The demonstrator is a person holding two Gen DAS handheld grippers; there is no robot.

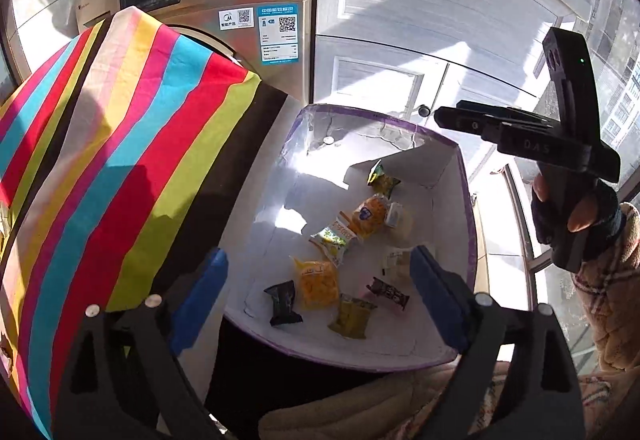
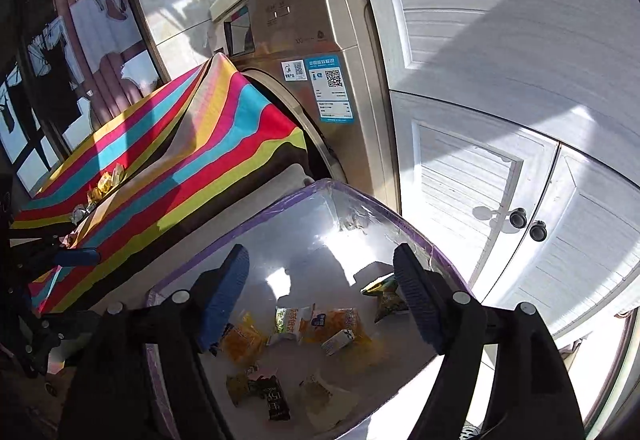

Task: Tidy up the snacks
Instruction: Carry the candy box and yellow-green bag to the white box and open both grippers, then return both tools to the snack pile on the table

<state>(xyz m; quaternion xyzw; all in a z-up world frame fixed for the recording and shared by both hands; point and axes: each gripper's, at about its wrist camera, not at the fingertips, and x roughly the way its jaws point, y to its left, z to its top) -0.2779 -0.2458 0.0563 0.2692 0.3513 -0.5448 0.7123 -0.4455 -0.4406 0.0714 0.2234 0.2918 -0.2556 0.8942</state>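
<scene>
- Most snack packets [image 1: 348, 232] lie loose on the floor of the white box [image 1: 468, 224], from its middle to its near edge.
- A few snacks [image 2: 106, 184] remain on the striped tablecloth [image 1: 120, 160], near its far-left edge.
- Left gripper [image 1: 320, 296] and right gripper [image 2: 320, 300] hang over the box, wide open, holding nothing.
- Probably between drops; the next move needs a reach to the cloth.

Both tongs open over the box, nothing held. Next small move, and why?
Probably swing the left tongs back to the striped cloth for another snack. Both tongs are open and empty above the box, which already holds several packets, while a few snack packets remain on the cloth at the far left. The right tongs sit farther from them.
</scene>
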